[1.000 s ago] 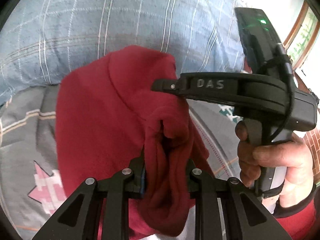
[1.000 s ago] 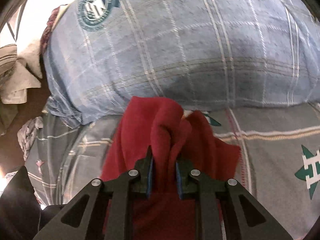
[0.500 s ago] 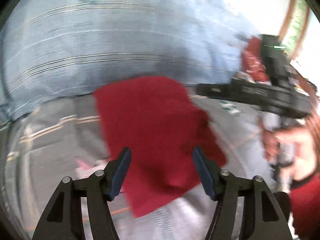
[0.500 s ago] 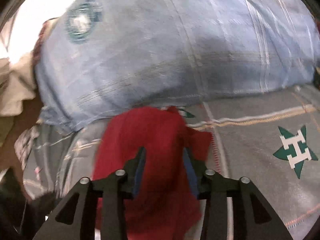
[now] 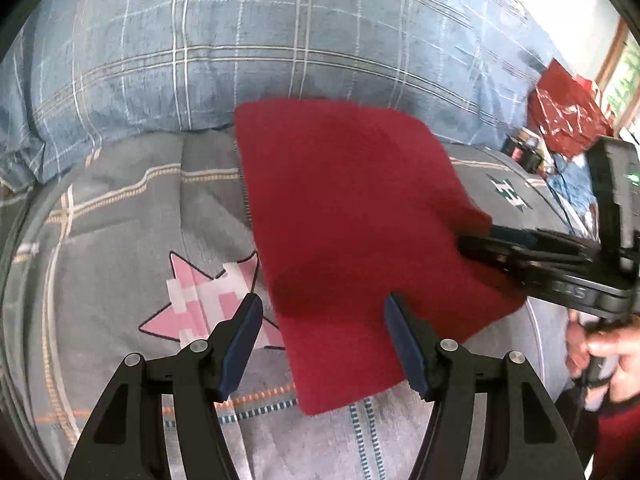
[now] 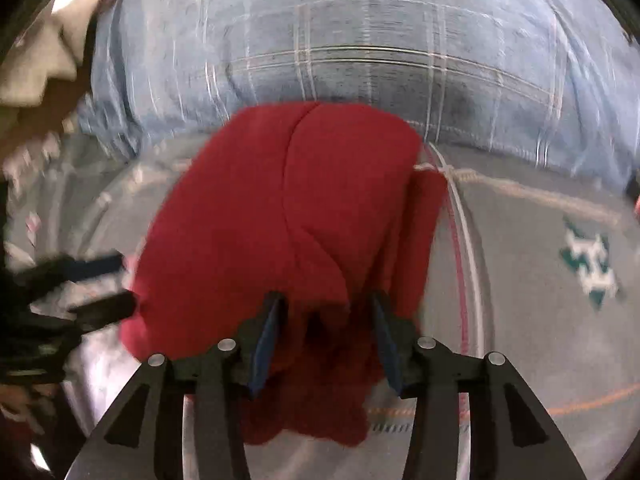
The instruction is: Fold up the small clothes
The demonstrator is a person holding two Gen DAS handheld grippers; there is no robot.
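A folded red garment [image 5: 352, 216] lies flat on the grey bedspread [image 5: 120, 248], its far edge against the blue plaid pillow [image 5: 240, 40]. My left gripper [image 5: 322, 316] is open and empty, jaws wide apart above the garment's near edge. My right gripper [image 6: 326, 320] is open, its jaws standing on either side of a bunched fold of the garment [image 6: 288, 208]. In the left wrist view the right gripper [image 5: 480, 236] reaches in from the right, its tips at the garment's right edge.
The bedspread shows a pink star patch [image 5: 208, 300] and a green star patch [image 5: 510, 194]. A red plastic bag [image 5: 568, 116] and clutter lie at the far right. Beige cloth [image 6: 36, 64] sits at the far left in the right wrist view.
Both grippers held bunched red cloth a second ago. Both have opened and the garment now lies flat on the bedspread. The left gripper has drawn back.
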